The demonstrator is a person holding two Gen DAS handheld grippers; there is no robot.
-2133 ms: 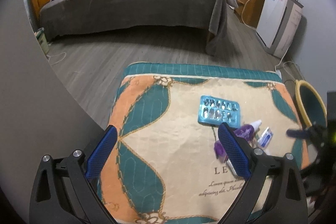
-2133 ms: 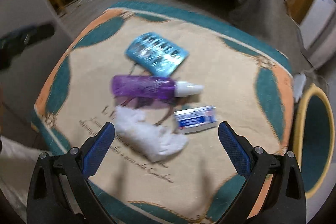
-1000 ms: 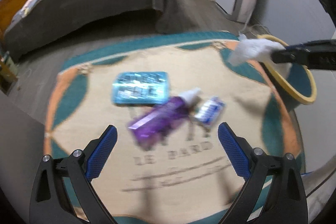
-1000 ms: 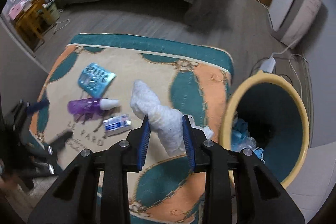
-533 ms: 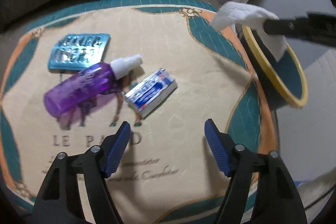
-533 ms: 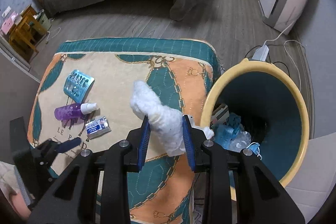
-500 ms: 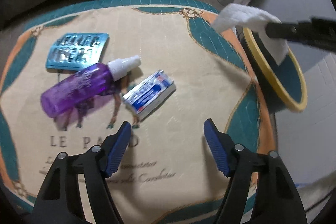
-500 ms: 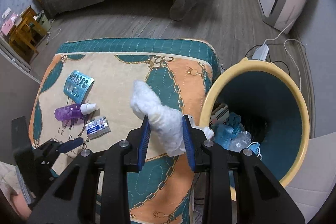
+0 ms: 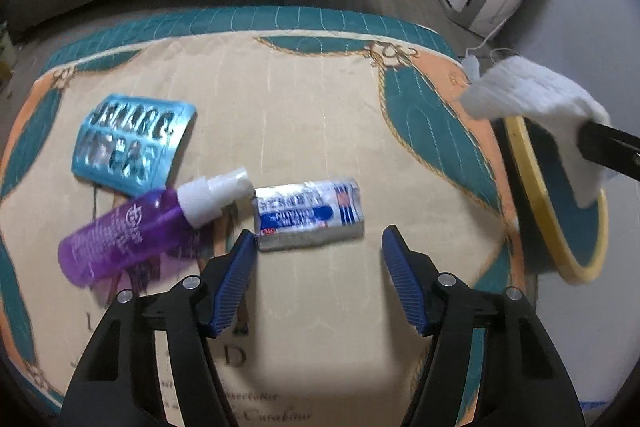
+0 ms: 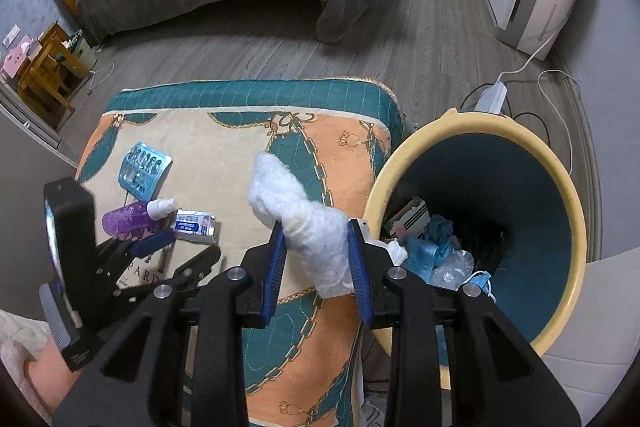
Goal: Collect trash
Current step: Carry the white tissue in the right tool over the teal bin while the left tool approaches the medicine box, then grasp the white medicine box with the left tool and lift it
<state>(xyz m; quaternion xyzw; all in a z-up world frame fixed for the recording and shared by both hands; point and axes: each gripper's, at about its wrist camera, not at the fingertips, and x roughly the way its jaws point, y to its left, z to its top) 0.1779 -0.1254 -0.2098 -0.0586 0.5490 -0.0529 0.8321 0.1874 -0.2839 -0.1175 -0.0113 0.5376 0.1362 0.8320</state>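
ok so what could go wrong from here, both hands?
1. The right hand-held gripper holds the white tissue wad beside the bin, not clearly over its opening. Released now, it may land on the rim or the mat.
2. The left hand-held gripper is open around the small blue-and-white packet, and its left finger sits close to the purple spray bottle. Closing could nudge the bottle or clip it along with the packet.
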